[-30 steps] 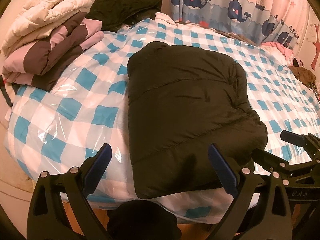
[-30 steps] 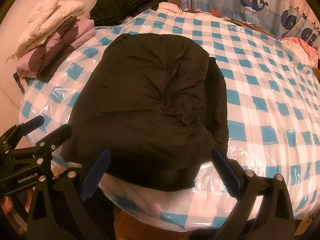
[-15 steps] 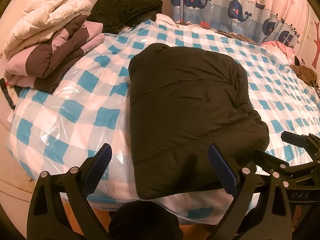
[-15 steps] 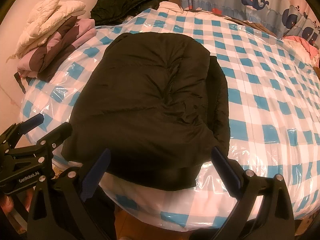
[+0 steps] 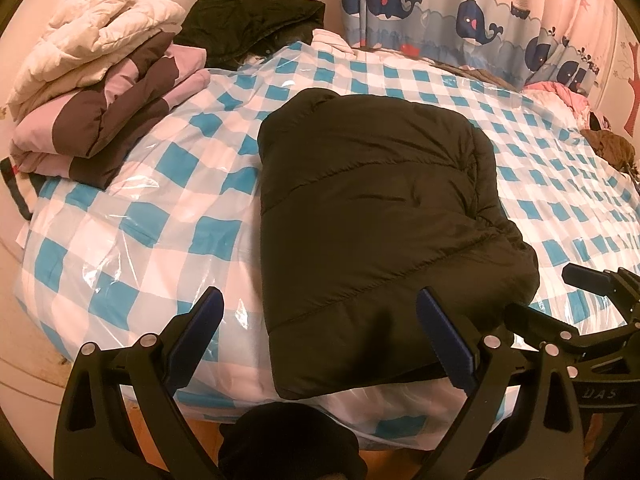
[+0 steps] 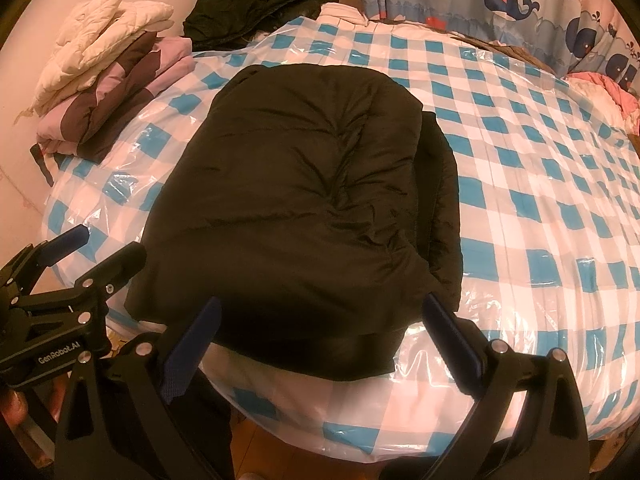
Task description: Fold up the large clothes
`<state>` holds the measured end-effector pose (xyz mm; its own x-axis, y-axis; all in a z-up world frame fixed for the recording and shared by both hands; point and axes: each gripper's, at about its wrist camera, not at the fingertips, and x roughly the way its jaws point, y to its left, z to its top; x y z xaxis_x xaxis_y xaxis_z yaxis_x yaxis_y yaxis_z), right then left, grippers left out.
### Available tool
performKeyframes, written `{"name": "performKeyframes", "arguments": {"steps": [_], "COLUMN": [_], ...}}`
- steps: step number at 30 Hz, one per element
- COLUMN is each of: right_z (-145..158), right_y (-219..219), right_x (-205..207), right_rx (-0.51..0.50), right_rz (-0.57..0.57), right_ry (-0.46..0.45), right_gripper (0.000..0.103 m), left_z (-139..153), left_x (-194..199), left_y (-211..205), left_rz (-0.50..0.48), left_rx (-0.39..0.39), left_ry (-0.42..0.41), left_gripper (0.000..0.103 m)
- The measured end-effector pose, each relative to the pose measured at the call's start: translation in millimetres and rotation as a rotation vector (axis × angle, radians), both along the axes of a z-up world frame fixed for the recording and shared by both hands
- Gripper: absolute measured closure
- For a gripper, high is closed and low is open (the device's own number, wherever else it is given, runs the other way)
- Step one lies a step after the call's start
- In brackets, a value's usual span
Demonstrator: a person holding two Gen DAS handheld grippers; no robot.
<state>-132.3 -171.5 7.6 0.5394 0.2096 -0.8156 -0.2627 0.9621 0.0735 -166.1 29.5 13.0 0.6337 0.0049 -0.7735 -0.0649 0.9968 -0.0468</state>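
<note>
- Coat (image 5: 376,216) lies folded on bed (image 5: 168,216), near edge (within reach).
- Left tongs (image 5: 320,336), right tongs (image 6: 320,336): both wide open, empty, just short of hem.

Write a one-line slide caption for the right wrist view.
Folded black puffer jacket lying on the blue-checked bed, both open grippers, right gripper and left gripper, at its near edge.

Both tongs (image 5: 320,332) slightly farther back.

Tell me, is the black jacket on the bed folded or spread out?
Folded. The black jacket lies as a compact bundle, a lower layer showing along its right edge, no sleeves spread out.
</note>
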Motion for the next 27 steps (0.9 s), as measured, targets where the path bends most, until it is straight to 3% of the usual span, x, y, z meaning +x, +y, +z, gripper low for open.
{"name": "performKeyframes", "arguments": {"steps": [12,16,22,27], "right_z": [0,0,0,0], "right_y": [5,5,4,6], "right_x": [1,0,0,1], "right_rx": [-0.002,-0.001,-0.001,0.002], "right_rz": [0.012,0.010,0.009,0.010], "right_ry": [0.002,0.002,0.003,0.007], "right_gripper": [0.007,0.007,0.007,0.007], "left_z": [2,1,-2,-2], "left_x": [7,8,10,10], "left_y": [9,7,8,8], "left_rz": [0.014,0.033,0.053,0.072], "left_rx": [0.004,0.051,0.043,0.081], "left_ry": [0.001,-0.002,0.020,0.017], "left_gripper": [0.010,0.008,0.008,0.008]}}
